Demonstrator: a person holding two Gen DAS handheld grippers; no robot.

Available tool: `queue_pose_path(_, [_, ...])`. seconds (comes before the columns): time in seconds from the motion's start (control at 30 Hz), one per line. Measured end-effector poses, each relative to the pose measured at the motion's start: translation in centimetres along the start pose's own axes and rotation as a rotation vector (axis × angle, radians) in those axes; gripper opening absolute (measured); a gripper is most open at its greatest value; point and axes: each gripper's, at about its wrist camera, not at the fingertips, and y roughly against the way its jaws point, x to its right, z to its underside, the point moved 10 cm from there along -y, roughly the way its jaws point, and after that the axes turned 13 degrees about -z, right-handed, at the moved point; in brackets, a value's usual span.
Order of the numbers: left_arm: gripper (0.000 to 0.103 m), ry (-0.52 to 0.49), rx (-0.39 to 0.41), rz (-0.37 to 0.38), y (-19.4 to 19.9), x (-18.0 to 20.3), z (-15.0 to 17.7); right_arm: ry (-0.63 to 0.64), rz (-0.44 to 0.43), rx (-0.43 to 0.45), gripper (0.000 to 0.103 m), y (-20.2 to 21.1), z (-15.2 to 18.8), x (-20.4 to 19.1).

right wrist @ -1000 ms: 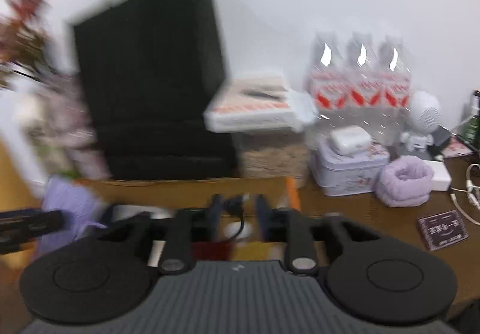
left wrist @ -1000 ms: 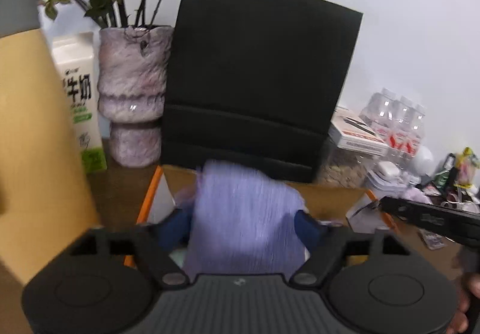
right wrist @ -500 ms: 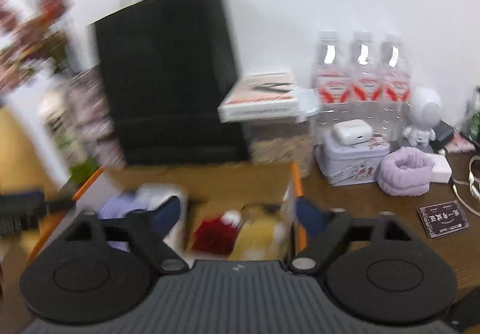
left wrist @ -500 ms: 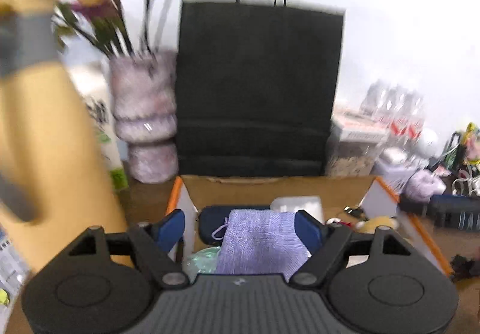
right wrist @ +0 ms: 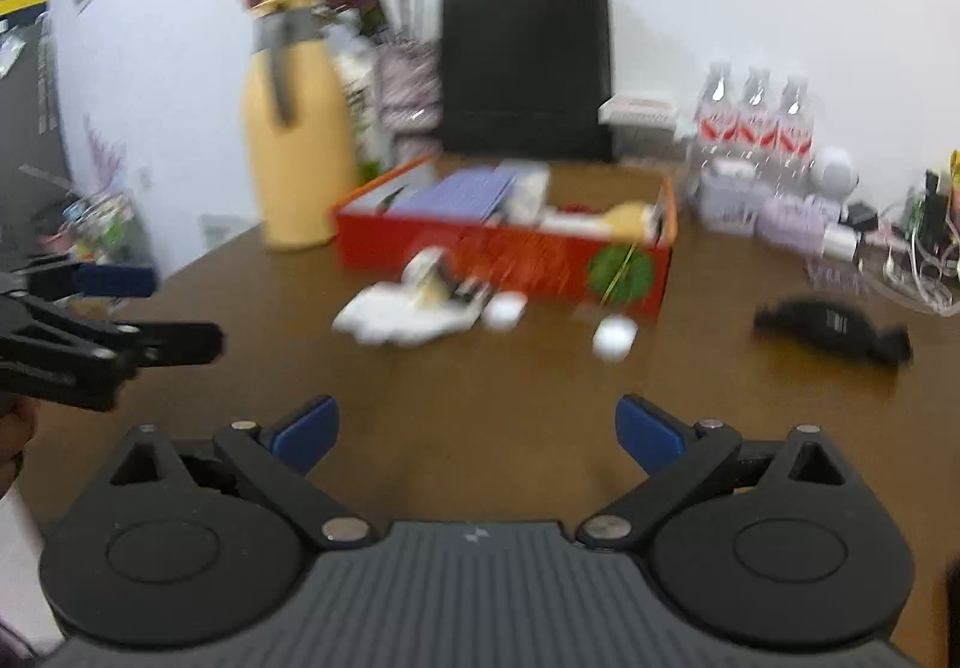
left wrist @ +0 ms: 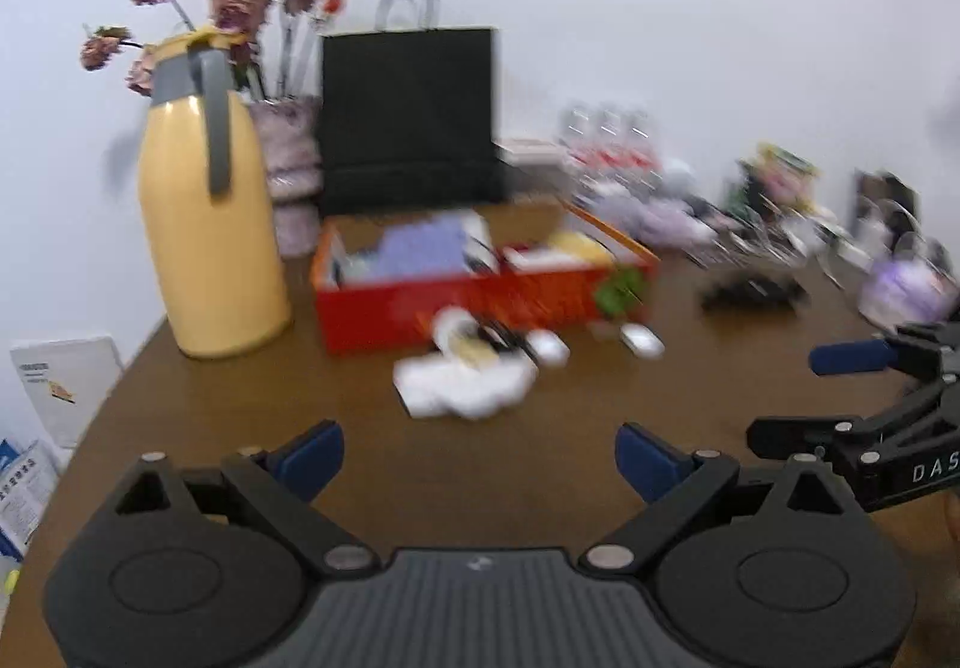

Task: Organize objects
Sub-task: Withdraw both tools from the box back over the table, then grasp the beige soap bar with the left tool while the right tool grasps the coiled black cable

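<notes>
A: Brown table (left wrist: 252,428) under a white wall. From the left wrist, the left claw (left wrist: 479,455) has pulled back from the red box (left wrist: 480,302); its jaws are opening, nothing between them, and the purple cloth (left wrist: 420,248) now lies in the box.

B: From the right wrist, the right claw (right wrist: 477,428) is opening too, likewise empty. White clutter (right wrist: 414,308) waits before the box, bare wood all around.
</notes>
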Motion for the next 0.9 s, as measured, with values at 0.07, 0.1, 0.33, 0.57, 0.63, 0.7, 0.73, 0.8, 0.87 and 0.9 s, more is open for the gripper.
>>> queue_pose_path(0.07, [0.097,0.013,-0.033,0.022,1.7,0.1,1.9,0.021,-0.025,-0.032,0.102,2.1,2.1,-1.6])
queue_pose_path(0.1, [0.097,0.023,-0.048,0.028,2.4,0.1,2.5,0.038,-0.022,-0.047,0.103,3.2,2.8,-2.1])
queue_pose_path(0.33, [0.097,0.034,0.002,0.022,4.7,-0.9,2.3,0.061,0.046,-0.014,0.103,8.0,3.0,-2.8])
queue_pose_path(0.57, [0.097,0.068,-0.033,0.007,1.2,-2.0,2.0,0.016,0.123,0.040,0.103,5.2,1.4,-0.2])
queue_pose_path(0.63, [0.097,0.072,-0.029,-0.003,-0.5,-2.5,1.3,0.000,0.133,0.044,0.100,3.2,0.6,1.1])
queue_pose_path(0.7, [0.097,0.080,-0.021,-0.002,-3.1,-3.0,0.0,-0.005,0.131,0.046,0.094,1.1,-0.7,1.9])
queue_pose_path(0.73, [0.097,0.082,-0.014,0.010,-4.6,-3.1,-0.8,-0.002,0.117,0.046,0.088,-0.4,-1.6,2.2])
queue_pose_path(0.8, [0.095,0.063,-0.003,0.054,-7.5,-2.7,-2.2,0.019,0.067,0.053,0.078,-3.2,-3.3,2.3])
queue_pose_path(0.87, [0.094,0.026,0.007,0.077,-10.7,-2.3,-3.5,0.036,0.037,0.038,0.072,-6.9,-5.1,2.7])
queue_pose_path(0.9, [0.087,0.011,0.000,0.079,-12.3,-2.1,-3.9,0.048,0.027,0.023,0.067,-8.8,-5.7,2.8])
